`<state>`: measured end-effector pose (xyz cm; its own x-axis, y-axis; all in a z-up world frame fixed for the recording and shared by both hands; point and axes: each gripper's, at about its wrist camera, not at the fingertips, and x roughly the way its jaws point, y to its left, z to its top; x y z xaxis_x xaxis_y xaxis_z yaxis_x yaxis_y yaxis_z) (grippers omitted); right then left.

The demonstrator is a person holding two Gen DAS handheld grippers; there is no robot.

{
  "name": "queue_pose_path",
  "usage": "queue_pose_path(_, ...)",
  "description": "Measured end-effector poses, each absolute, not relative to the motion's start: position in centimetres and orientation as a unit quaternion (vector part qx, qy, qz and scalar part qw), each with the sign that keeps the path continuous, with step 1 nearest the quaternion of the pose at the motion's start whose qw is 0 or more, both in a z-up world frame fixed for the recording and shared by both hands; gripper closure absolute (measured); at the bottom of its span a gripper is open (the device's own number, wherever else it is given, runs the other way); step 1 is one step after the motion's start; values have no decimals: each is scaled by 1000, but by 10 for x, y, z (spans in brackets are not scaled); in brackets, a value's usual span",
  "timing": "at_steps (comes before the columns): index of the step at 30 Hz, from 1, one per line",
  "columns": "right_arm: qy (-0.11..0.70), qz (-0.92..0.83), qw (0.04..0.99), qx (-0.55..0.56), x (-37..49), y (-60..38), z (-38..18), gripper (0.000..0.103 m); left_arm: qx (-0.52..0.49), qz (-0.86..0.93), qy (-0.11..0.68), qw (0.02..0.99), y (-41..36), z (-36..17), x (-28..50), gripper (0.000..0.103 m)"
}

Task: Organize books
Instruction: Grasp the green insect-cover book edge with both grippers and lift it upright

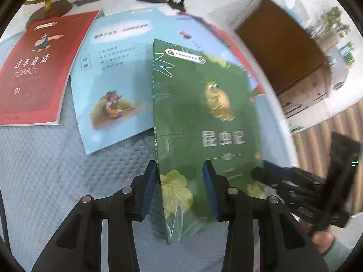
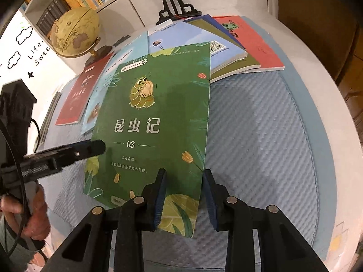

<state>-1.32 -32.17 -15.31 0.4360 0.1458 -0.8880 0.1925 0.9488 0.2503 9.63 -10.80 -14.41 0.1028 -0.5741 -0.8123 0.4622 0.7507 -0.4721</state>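
I have the green book [image 2: 156, 122] lifted off the blue mat [image 2: 261, 136], filling the middle of both frames: my left gripper [image 1: 180, 190] clamps its spine edge at lower centre, and my right gripper [image 2: 185, 200] pinches the lower right corner of its cover. The red book [image 1: 34, 72] and the light blue book [image 1: 113, 79] lie on the mat at upper left in the left view. A stack of books [image 2: 238, 45] sits at upper right in the right view, the globe [image 2: 76, 32] at upper left.
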Motion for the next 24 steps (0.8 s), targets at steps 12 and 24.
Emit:
queue_pose_path(12,510,0,826,241,-25,-342,-160,72,-118,-378,561,727,-111,-134,91,78)
queue_pose_path(24,505,4,810,297,-31,-352,-152,70,-145,-395,592,687,-136,-152,90,94)
